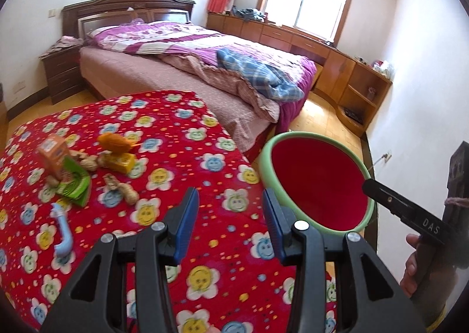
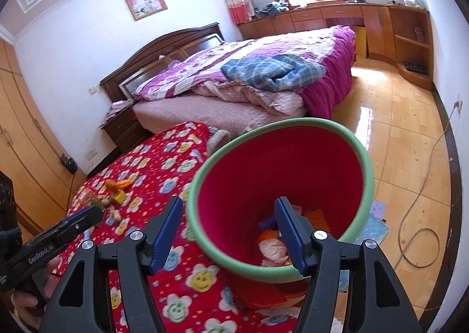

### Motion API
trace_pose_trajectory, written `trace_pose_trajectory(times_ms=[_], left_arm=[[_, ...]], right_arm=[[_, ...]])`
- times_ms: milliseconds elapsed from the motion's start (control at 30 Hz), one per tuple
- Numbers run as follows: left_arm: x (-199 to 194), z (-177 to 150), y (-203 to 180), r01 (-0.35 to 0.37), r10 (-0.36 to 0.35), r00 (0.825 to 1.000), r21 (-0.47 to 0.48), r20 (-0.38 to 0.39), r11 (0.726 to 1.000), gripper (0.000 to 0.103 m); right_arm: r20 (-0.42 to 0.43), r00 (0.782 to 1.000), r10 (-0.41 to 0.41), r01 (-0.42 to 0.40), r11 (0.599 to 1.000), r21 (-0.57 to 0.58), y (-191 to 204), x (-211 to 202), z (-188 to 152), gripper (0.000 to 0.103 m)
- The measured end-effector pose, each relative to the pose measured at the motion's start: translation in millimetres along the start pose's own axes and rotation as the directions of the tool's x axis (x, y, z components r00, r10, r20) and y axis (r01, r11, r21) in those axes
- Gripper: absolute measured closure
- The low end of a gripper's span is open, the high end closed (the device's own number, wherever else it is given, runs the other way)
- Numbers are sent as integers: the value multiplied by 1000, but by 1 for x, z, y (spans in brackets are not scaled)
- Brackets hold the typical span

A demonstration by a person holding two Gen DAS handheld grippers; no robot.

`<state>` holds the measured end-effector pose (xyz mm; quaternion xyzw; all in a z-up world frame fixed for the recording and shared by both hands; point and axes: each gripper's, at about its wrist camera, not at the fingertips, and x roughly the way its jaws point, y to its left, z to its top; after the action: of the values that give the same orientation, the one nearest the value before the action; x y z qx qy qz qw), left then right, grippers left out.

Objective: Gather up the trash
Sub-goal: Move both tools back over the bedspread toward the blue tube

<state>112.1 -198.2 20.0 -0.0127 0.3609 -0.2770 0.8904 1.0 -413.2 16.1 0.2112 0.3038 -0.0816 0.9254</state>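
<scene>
A red bin with a green rim [image 1: 319, 183] [image 2: 278, 183] stands beside the red flowered table [image 1: 181, 157] [image 2: 164, 163]. Paper scraps [image 2: 272, 248] lie in its bottom. On the table lie an orange carton [image 1: 54, 158], a green wrapper [image 1: 74, 183], peanut shells [image 1: 126, 189], a yellow box [image 1: 121, 161] with an orange lump [image 1: 114, 142] on it, and a pale blue plastic piece [image 1: 63, 233]. My left gripper [image 1: 231, 224] is open and empty over the table's right edge. My right gripper [image 2: 228, 233] is open and empty above the bin's near rim.
A bed with purple bedding [image 1: 190, 49] [image 2: 249, 69] stands behind the table. Wooden cabinets [image 1: 337, 57] run along the far wall. A cable [image 2: 416, 210] and papers [image 2: 378, 221] lie on the wooden floor to the right of the bin.
</scene>
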Motion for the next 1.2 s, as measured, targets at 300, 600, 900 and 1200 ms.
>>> trace_pose_trajectory(times_ms=[300, 600, 900, 1200], left_arm=[[-34, -2, 42, -68, 72, 997, -80, 40, 994, 58], [-61, -8, 91, -147, 155, 987, -166, 39, 975, 58], [-75, -18, 139, -243, 253, 967, -218, 18, 945, 58], [-69, -27, 172, -291, 296, 955, -257, -18, 922, 58]], right_arm=[[-13, 999, 46, -46, 998, -44, 33, -2, -7, 37], [-38, 995, 93, -96, 992, -88, 71, 2, -16, 37], [-79, 990, 118, -126, 985, -116, 98, 19, -26, 37], [-127, 986, 105, -119, 987, -108, 104, 42, -35, 37]])
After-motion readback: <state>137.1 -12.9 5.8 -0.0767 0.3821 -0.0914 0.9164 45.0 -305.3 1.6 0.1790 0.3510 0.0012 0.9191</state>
